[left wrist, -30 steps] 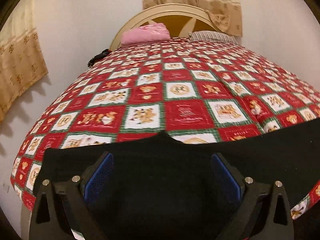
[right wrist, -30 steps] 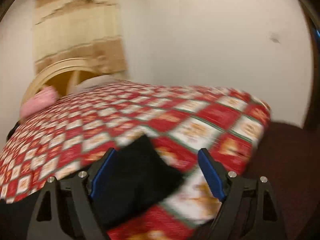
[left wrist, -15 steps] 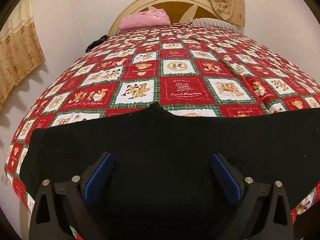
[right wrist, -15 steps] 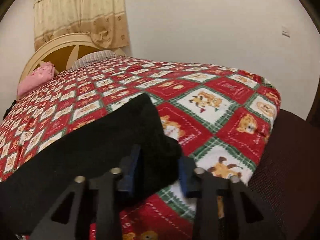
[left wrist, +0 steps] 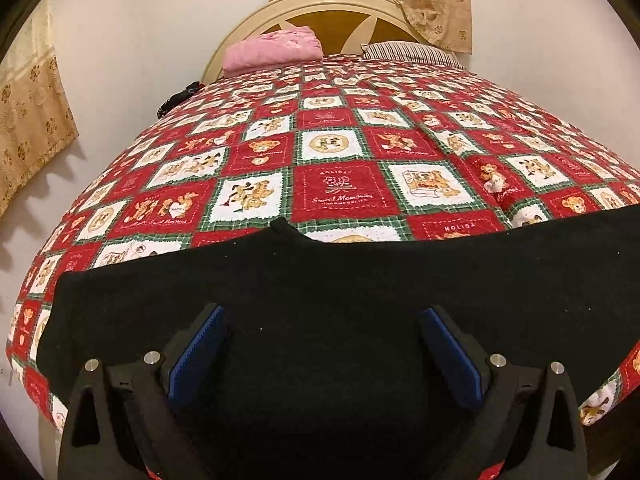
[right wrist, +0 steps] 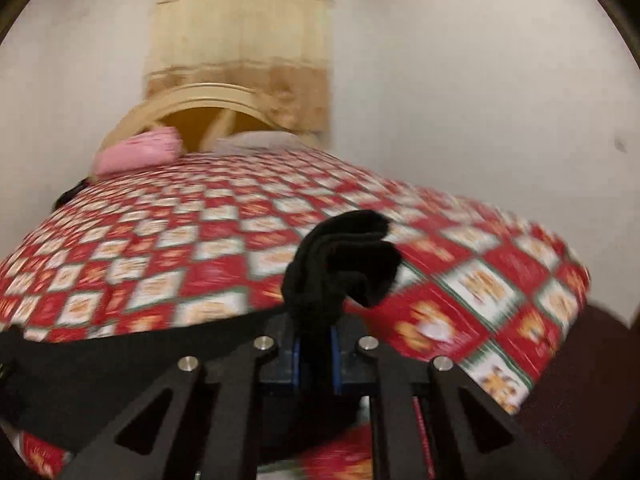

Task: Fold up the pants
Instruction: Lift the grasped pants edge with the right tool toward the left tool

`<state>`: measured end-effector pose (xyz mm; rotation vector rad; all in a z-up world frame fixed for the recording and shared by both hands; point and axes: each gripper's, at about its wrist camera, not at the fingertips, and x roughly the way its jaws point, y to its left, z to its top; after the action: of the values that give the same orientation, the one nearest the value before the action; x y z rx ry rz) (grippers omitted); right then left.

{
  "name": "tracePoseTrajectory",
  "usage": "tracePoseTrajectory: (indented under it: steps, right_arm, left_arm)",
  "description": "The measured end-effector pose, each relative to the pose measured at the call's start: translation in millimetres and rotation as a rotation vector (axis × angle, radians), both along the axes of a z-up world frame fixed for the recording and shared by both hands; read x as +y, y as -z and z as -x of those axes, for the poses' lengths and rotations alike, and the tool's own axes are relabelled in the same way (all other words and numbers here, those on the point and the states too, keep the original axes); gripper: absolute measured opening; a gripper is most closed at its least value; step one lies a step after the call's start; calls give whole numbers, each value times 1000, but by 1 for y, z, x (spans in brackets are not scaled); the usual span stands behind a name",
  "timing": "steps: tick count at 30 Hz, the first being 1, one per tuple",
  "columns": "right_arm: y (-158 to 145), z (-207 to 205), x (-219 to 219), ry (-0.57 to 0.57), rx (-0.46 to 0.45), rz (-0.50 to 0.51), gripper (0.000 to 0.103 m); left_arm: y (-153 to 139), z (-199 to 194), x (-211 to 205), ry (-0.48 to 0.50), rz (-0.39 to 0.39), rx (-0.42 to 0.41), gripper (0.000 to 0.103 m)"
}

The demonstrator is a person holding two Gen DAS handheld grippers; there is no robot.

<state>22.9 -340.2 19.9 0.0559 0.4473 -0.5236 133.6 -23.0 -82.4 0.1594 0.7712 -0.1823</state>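
Black pants (left wrist: pixel 320 292) lie spread across the near end of the bed's red patchwork quilt (left wrist: pixel 340 188). My left gripper (left wrist: pixel 322 354) is open, its blue pads wide apart over the middle of the pants, holding nothing. My right gripper (right wrist: pixel 316 354) is shut on the right end of the pants (right wrist: pixel 344 264), and the bunched cloth stands up out of the jaws, lifted off the quilt (right wrist: pixel 168 260). The rest of the pants trails left from it. The right wrist view is blurred by motion.
A pink folded cloth (left wrist: pixel 274 50) and a striped pillow (left wrist: pixel 408 52) lie at the headboard (left wrist: pixel 344 8). A small dark object (left wrist: pixel 176 100) sits at the quilt's far left edge. Walls and curtains surround the bed. A dark maroon surface (right wrist: pixel 580 400) lies right of the bed.
My right gripper closed on the right end of the pants and lifted it off the quilt, swinging left. My left gripper stayed open over the pants.
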Motion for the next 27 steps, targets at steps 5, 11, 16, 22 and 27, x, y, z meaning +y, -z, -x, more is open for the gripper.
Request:
tracePoseTrajectory:
  steps: [5, 11, 16, 22, 27]
  right_arm:
    - [11, -33, 78, -242, 43, 65, 14]
    - [46, -64, 155, -476, 106, 109, 14]
    - [76, -81, 197, -588, 162, 130, 14]
    - [102, -82, 222, -674, 248, 198, 19]
    - [111, -75, 228, -759, 253, 118, 48]
  left_arm:
    - [1, -1, 6, -13, 11, 5, 100]
    - [3, -2, 20, -43, 19, 10, 100]
    - [6, -4, 33, -71, 23, 18, 100]
    - [10, -7, 43, -89, 29, 27, 100]
    - [14, -10, 45, -92, 39, 40, 100]
